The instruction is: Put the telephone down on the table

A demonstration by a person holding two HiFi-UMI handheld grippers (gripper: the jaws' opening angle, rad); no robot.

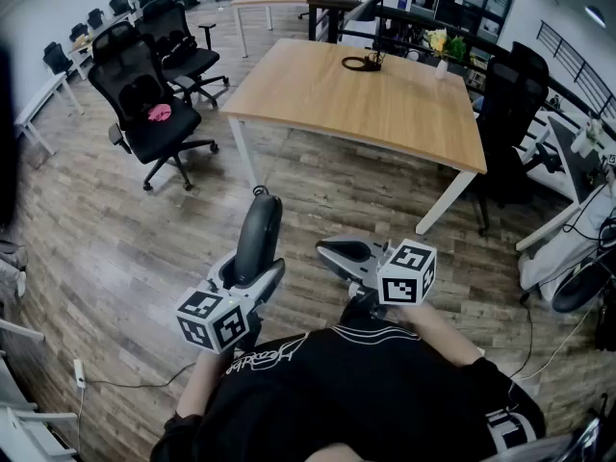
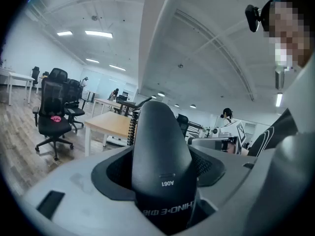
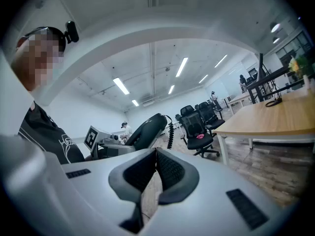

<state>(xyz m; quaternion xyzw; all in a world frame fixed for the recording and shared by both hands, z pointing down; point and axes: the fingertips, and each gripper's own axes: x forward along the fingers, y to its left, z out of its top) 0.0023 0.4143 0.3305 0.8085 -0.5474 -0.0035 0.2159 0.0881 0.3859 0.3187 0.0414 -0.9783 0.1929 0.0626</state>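
My left gripper is shut on a black telephone handset, which stands upright out of its jaws in front of my chest. In the left gripper view the handset fills the gap between the jaws, and its coiled cord hangs behind it. My right gripper is beside it on the right, shut with nothing between its pads. The right gripper view shows the handset off to the left. The light wooden table stands ahead of me, a stretch of floor away from both grippers.
Black office chairs stand at the left, one with a pink object on its seat. A black cable loop and flowers are at the table's far edge. Another chair stands at the table's right end.
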